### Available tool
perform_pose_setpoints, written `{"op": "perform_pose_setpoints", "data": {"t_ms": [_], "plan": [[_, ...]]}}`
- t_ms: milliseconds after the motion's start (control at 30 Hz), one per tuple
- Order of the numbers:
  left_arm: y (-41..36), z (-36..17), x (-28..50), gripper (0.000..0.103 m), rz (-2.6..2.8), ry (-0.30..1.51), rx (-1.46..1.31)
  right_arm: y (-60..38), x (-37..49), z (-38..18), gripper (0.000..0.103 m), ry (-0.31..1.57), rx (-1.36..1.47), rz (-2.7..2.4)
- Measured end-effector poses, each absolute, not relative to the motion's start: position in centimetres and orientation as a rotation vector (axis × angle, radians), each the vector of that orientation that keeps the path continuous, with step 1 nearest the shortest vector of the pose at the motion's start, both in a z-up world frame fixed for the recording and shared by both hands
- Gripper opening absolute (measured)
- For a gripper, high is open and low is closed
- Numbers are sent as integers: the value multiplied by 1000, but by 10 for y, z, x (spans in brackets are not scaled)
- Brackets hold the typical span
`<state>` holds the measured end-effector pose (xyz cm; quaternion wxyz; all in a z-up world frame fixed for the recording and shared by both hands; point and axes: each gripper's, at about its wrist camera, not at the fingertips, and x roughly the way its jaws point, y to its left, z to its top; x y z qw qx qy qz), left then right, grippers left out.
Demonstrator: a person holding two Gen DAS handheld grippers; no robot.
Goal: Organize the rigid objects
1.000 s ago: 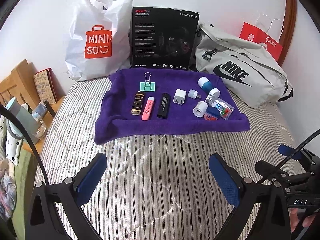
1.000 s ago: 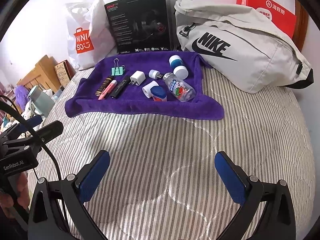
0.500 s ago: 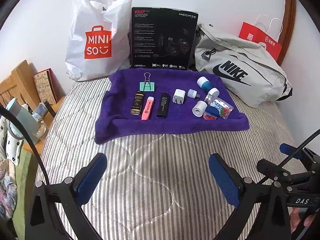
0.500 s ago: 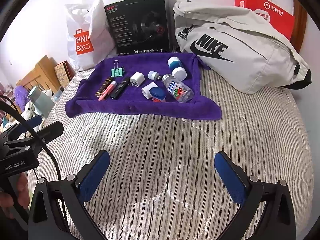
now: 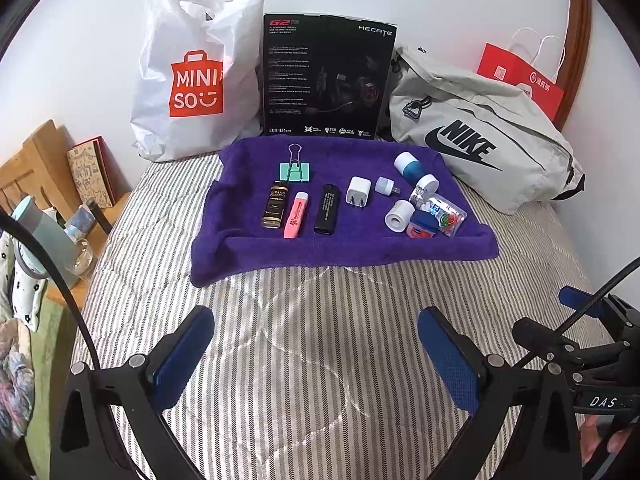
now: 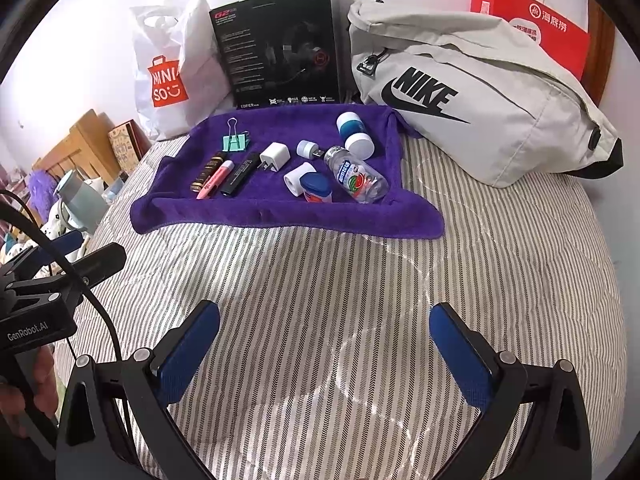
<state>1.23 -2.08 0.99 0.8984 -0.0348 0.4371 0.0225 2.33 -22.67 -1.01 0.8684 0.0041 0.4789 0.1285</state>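
Observation:
A purple towel (image 5: 360,240) (image 6: 280,212) lies on the striped bed with several small items on it. On its left side are a green binder clip (image 5: 295,171), a dark gold-capped tube (image 5: 276,209), a pink highlighter (image 5: 295,220) and a black stick (image 5: 327,213). To the right lie a white charger (image 5: 358,192), a small USB light (image 6: 307,149), a white tape roll (image 6: 299,178), a blue-lidded jar (image 6: 318,193), a clear bottle (image 6: 356,174) and a blue-and-white tube (image 6: 349,124). My left gripper (image 5: 314,356) and right gripper (image 6: 324,354) both hover open over the bedspread, short of the towel.
Against the wall stand a white Miniso bag (image 5: 196,76), a black headset box (image 5: 326,80), a grey Nike bag (image 6: 480,96) and a red paper bag (image 6: 532,20). A wooden nightstand (image 5: 36,168) with a kettle sits left of the bed. Striped bedspread (image 6: 340,280) lies in front.
Both grippers have drifted back slightly, so the towel and its items sit a little farther off. Nothing on the towel has moved.

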Motion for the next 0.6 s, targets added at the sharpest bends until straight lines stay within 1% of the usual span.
{"op": "perform_pose_setpoints", "data": {"t_ms": [600], "plan": [[-20,9,12,103,37,908,-71,-228,22,-8,103,993,14,279]]}}
